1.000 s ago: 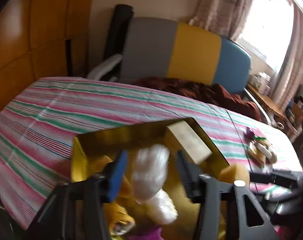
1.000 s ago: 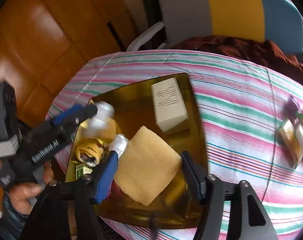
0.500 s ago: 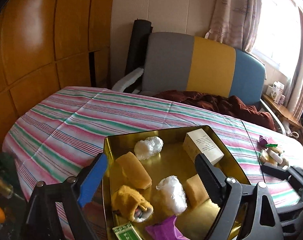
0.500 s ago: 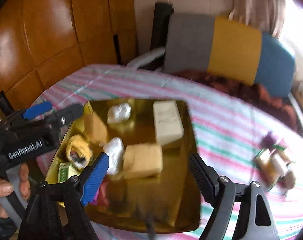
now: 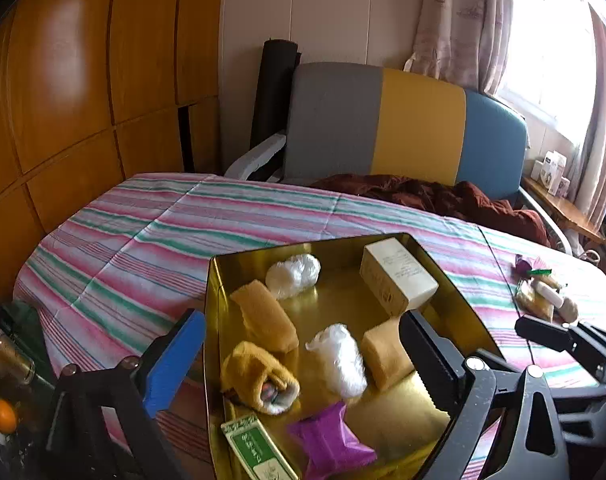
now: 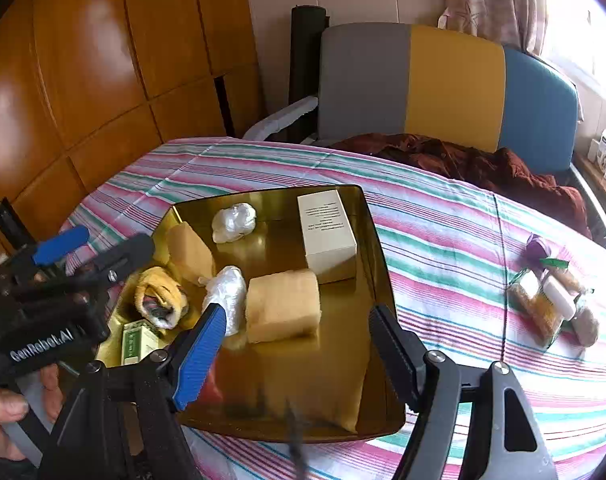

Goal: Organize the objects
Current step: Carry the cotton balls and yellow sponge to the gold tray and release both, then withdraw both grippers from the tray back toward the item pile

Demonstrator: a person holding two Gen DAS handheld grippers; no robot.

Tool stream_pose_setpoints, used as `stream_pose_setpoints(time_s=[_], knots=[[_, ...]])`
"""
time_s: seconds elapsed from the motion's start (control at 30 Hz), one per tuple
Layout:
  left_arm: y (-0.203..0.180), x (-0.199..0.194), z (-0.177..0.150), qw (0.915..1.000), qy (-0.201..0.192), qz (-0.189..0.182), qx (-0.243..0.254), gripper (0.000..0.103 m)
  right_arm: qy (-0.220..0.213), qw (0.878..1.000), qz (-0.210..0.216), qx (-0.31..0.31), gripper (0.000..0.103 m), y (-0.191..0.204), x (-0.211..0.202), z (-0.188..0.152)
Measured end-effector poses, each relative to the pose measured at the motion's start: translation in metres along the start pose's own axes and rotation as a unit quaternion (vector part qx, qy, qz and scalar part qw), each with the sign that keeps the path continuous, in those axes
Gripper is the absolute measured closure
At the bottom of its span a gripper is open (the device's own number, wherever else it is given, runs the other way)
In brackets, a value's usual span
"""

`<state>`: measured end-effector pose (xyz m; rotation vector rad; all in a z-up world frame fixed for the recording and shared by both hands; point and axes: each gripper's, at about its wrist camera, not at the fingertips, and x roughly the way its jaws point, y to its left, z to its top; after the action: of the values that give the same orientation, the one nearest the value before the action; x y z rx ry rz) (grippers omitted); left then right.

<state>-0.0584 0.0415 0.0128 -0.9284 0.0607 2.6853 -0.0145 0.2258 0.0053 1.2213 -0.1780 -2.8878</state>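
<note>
Both the left hand-held gripper (image 5: 303, 356) and right hand-held gripper (image 6: 299, 340) gape wide, empty, just above the shiny gold metal tray (image 6: 377, 248) on the striped table (image 6: 443, 216).

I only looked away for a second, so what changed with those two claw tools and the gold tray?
Both let go: the left gripper dropped a white plastic bundle, the right gripper a yellow sponge, both into the gold tray. Jaws have just opened, empty, and both pulled back. The white box stayed put.
</note>
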Motion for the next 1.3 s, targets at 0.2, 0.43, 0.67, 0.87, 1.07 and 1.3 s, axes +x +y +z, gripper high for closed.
stream_pose_setpoints(time_s=[0.2,0.43,0.67,0.87,1.07,1.3], knots=[[-0.003,-0.003,-0.01,0.9999,0.009,0.005,0.003,0.004,-0.031,0.999,-0.035,-0.013,0.02,0.002,-0.01,-0.002],[-0.008,-0.005,-0.015,0.9999,0.011,0.009,0.005,0.004,-0.048,0.997,-0.054,-0.001,0.019,-0.006,-0.017,-0.004],[-0.017,-0.005,-0.018,0.9998,0.011,0.008,0.015,0.003,-0.046,0.996,-0.074,0.011,0.019,-0.019,-0.015,-0.007],[-0.022,0.001,-0.021,0.9995,0.023,0.005,0.023,0.003,-0.033,0.996,-0.081,0.02,0.02,-0.031,-0.01,-0.009],[-0.026,0.004,-0.024,0.9993,0.028,-0.003,0.026,0.003,-0.023,0.996,-0.084,0.027,0.019,-0.038,-0.005,-0.013],[-0.03,0.006,-0.022,0.999,0.03,-0.013,0.031,0.003,-0.017,0.995,-0.09,0.045,0.019,-0.063,-0.006,-0.01]])
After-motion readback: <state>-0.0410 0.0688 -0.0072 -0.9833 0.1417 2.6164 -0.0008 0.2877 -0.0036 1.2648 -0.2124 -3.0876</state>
